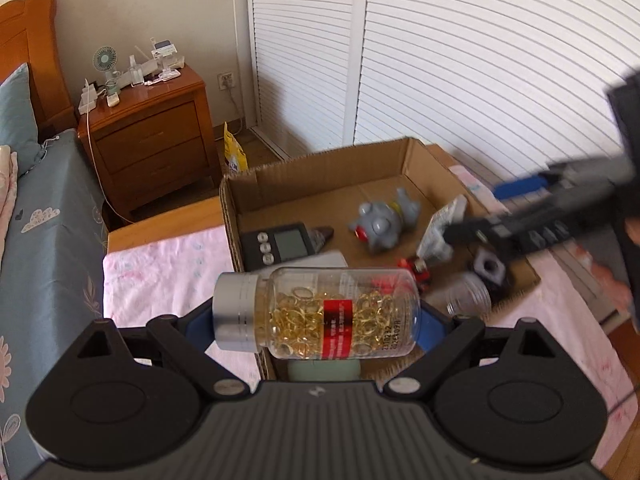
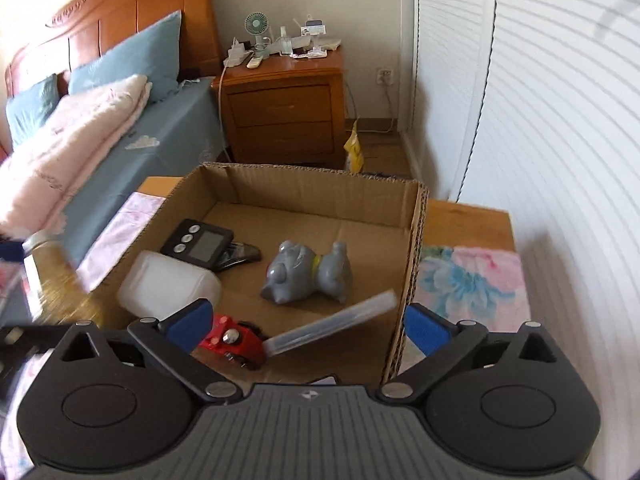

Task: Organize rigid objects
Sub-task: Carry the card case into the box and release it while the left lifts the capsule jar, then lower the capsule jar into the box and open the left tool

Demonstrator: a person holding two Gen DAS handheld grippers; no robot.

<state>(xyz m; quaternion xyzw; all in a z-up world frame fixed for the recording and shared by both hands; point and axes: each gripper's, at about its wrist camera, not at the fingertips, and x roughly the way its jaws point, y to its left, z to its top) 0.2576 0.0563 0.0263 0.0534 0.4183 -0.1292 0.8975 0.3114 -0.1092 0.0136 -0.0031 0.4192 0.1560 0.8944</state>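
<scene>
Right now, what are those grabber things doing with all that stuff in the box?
A person is tidying small things into a cardboard box, holding a gripper in each hand. The left gripper is clamped on a clear bottle of gold rings, held sideways over the box's near edge. The right gripper is open over the box, and a flat clear packet, blurred, lies tilted between its fingers. A grey toy animal, a black timer and a red toy car already lie inside.
</scene>
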